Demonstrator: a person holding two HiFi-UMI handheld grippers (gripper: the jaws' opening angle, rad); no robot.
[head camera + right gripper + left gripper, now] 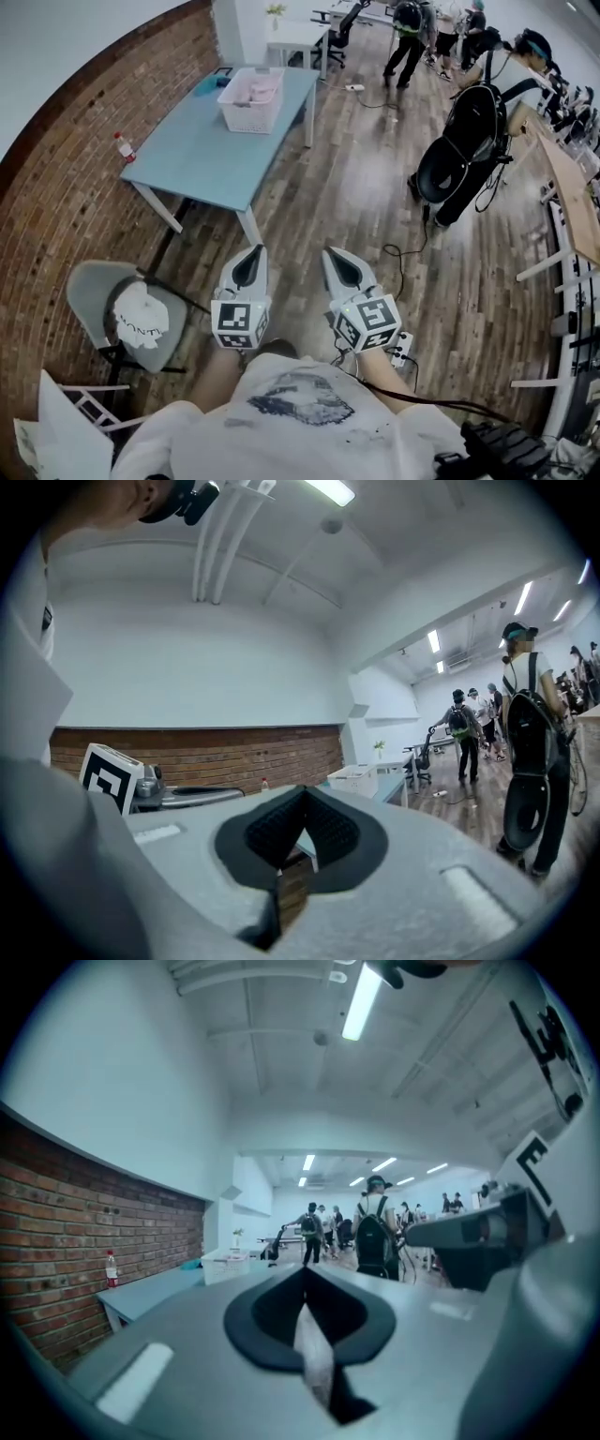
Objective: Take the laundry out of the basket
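Note:
A white laundry basket (251,111) with pink laundry (255,90) in it stands on the far end of a light blue table (202,150). I hold both grippers level and close to my chest, well short of the table. The left gripper (255,253) and the right gripper (331,254) sit side by side, each shut with nothing between its jaws. The left gripper view shows its jaws (305,1272) meeting at the tip and the basket (225,1265) small in the distance. In the right gripper view the jaws (303,791) also meet, with the basket (354,778) far off.
A red-capped bottle (124,147) stands at the table's left edge by the brick wall (56,197). A grey chair (98,291) holding a white bag (141,317) is at my left. A black chair (464,141), a floor cable (403,253) and several people (412,33) lie beyond on the wooden floor.

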